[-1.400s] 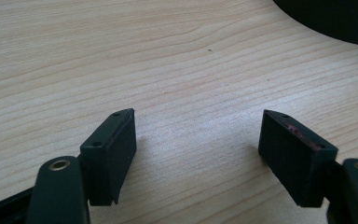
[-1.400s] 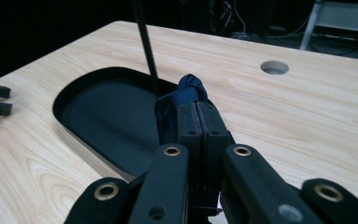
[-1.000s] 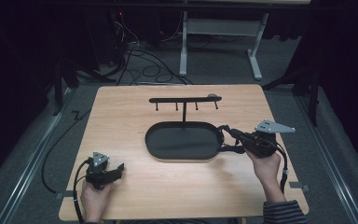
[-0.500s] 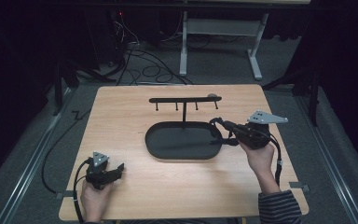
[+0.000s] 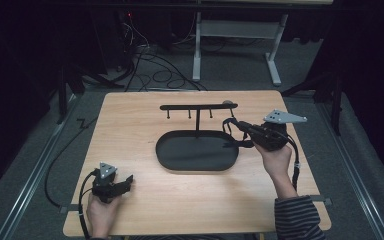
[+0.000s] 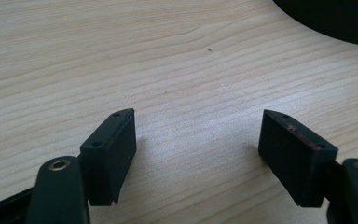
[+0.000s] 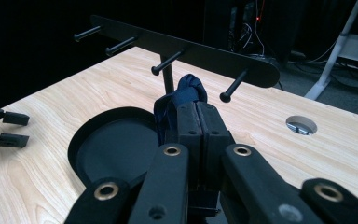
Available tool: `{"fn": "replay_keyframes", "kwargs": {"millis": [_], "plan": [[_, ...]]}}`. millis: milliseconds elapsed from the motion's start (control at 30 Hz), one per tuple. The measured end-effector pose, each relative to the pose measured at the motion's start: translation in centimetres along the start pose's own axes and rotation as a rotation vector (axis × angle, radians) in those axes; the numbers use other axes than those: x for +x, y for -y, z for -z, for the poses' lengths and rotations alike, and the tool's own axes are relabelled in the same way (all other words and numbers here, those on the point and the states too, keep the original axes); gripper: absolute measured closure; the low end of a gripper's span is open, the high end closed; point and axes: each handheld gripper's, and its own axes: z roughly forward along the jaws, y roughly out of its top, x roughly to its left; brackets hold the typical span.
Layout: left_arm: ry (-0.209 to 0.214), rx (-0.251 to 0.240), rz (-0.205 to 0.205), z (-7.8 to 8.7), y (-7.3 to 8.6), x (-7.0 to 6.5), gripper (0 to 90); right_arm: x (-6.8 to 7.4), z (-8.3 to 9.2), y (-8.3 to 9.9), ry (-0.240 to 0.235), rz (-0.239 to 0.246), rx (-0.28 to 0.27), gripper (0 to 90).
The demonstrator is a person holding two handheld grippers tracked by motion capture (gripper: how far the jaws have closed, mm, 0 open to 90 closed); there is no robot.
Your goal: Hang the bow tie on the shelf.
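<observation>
- Dark blue fabric band (image 7: 179,100), knotted or bunched at the top, pinched between the pressed-together jaws of the right gripper (image 7: 196,119); held above the right end of the oval tray (image 5: 180,162), short of the rack's pegs.
- Peg rack (image 7: 186,49): black bar on a post rising from the tray, four pegs, all bare. Nearest peg (image 7: 233,86) just ahead of the band.
- Judged: pick-up done, hanging not yet done; what is left is to slip the loop over a peg and let go.
- Left gripper (image 5: 111,184) rests near the table's front-left corner, jaws spread, nothing between them.
- Table (image 5: 130,125): light wood grain, a round cable hole (image 7: 301,125) toward the back right.
- Room dark; cables (image 5: 150,60) on grey floor, a white desk frame (image 5: 275,55) behind.
</observation>
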Motion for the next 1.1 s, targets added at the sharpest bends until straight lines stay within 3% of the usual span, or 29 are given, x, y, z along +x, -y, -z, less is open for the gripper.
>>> {"fn": "replay_keyframes", "kwargs": {"millis": [633, 1100], "plan": [[0.001, 0.001, 0.001, 0.0, 0.0, 0.0, 28.0, -1.1, -1.4, -1.8, 0.042, -0.008, 0.005, 90.0], [0.003, -0.001, 0.004, 0.0, 0.0, 0.0, 28.0, -2.8, -2.9, -1.5, 0.081, -0.055, 0.034, 90.0]]}}
